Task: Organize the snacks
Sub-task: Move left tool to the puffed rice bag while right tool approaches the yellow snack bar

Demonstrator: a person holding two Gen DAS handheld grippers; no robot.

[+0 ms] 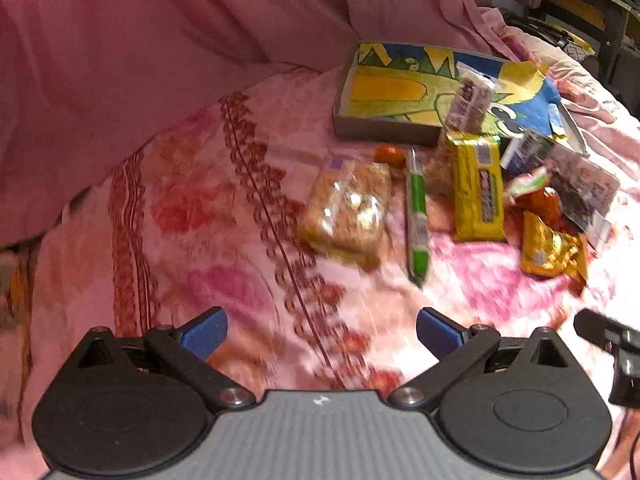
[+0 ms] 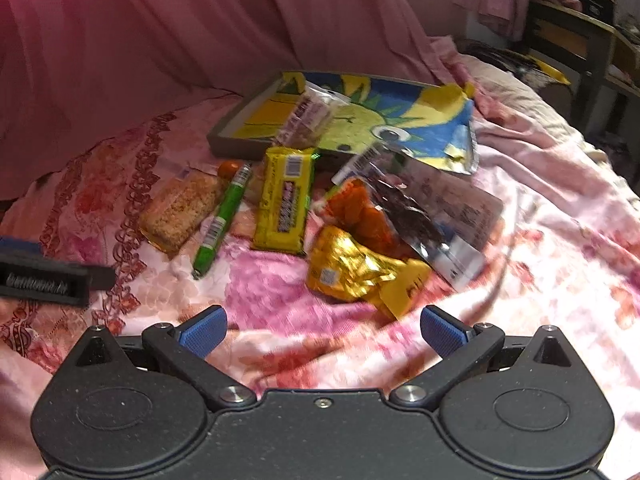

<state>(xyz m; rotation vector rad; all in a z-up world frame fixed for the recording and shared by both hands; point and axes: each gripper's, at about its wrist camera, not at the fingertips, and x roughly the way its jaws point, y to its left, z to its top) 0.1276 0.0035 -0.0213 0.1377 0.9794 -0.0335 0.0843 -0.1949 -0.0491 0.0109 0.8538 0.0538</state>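
Warm, pinkish indoor light, fairly dim. Both views show motion blur, strongest on the bedspread (image 1: 208,216) just ahead of the tongs. Glare glints off the gold wrapper (image 2: 352,268). Fisheye bending curves the edges, with dark corners

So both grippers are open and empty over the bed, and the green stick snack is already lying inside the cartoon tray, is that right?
Not quite: the green stick snack lies on the floral bedspread in front of the cartoon tray, not inside it, as the right wrist view shows. The left gripper and right gripper are indeed open and empty.
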